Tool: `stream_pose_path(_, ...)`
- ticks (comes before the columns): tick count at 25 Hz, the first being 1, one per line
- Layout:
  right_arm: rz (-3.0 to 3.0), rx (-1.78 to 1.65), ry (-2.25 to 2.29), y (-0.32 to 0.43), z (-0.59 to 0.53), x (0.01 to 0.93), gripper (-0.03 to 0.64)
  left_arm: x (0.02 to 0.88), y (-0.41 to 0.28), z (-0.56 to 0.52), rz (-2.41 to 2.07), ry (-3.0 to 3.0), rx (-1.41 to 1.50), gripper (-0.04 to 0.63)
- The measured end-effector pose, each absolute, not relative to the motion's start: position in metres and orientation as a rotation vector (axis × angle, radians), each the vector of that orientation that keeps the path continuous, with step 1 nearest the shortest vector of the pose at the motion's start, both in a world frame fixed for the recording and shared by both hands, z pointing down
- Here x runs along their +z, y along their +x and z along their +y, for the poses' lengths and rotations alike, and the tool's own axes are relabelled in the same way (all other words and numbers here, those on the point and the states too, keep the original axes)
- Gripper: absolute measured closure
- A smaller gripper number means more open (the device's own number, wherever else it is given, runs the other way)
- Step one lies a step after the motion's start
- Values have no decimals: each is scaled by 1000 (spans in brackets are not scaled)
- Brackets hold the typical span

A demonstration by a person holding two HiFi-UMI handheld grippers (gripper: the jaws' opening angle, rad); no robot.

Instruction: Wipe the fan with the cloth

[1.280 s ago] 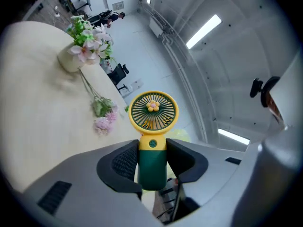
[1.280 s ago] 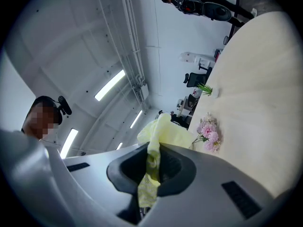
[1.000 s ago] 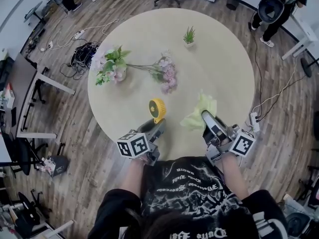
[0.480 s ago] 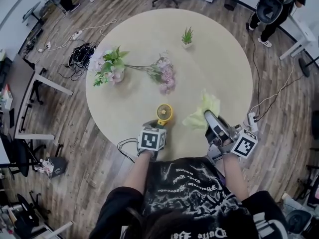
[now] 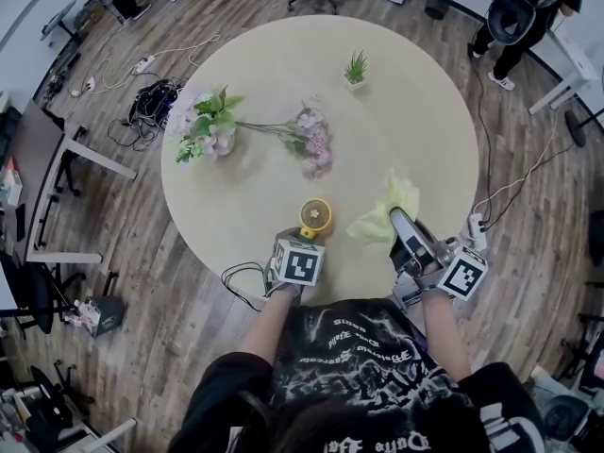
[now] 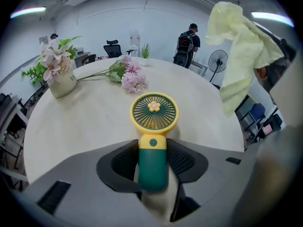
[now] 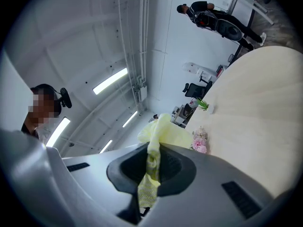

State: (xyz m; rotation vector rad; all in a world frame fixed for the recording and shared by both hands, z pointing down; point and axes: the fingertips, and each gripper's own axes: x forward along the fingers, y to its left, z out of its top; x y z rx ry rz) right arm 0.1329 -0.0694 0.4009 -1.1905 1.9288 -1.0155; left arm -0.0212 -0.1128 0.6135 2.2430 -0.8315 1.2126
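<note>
At the left of the round beige table (image 5: 245,196), a pale vase (image 5: 209,132) of pink flowers and green leaves is standing. A loose spray of pink blossoms (image 5: 316,149) is lying beside it toward the middle, and a small potted green plant (image 5: 357,67) is sitting farther back. All are well apart from the work and look like mere decoration.

Near the table's front edge, the left gripper (image 6: 152,167) is clamping both pads on the dark green handle of a small handheld fan (image 6: 154,111). The fan's round yellow grille, with a flower at its centre, is poking out past the tips. The grille is facing upward, probably so the cloth can reach it. Whether the fan is touching the tabletop I cannot tell.

To the right, the right gripper (image 7: 151,167) is pinching a fold of pale yellow cloth (image 7: 163,136) tightly, the loose bulk flopping beyond the tips. The cloth is hanging near the fan but apart from it, so wiping is not yet under way.
</note>
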Motion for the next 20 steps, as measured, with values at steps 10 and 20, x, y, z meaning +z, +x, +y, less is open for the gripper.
stream_pose_path(10, 1904, -1039, -1294, 139, -68, 417, 587, 598, -17, -114, -862, 2236, 1052, 295)
stream_pose_path(20, 2218, -854, -1616, 110, -81, 424, 586, 499, -50, -147, -977, 2344, 538, 288)
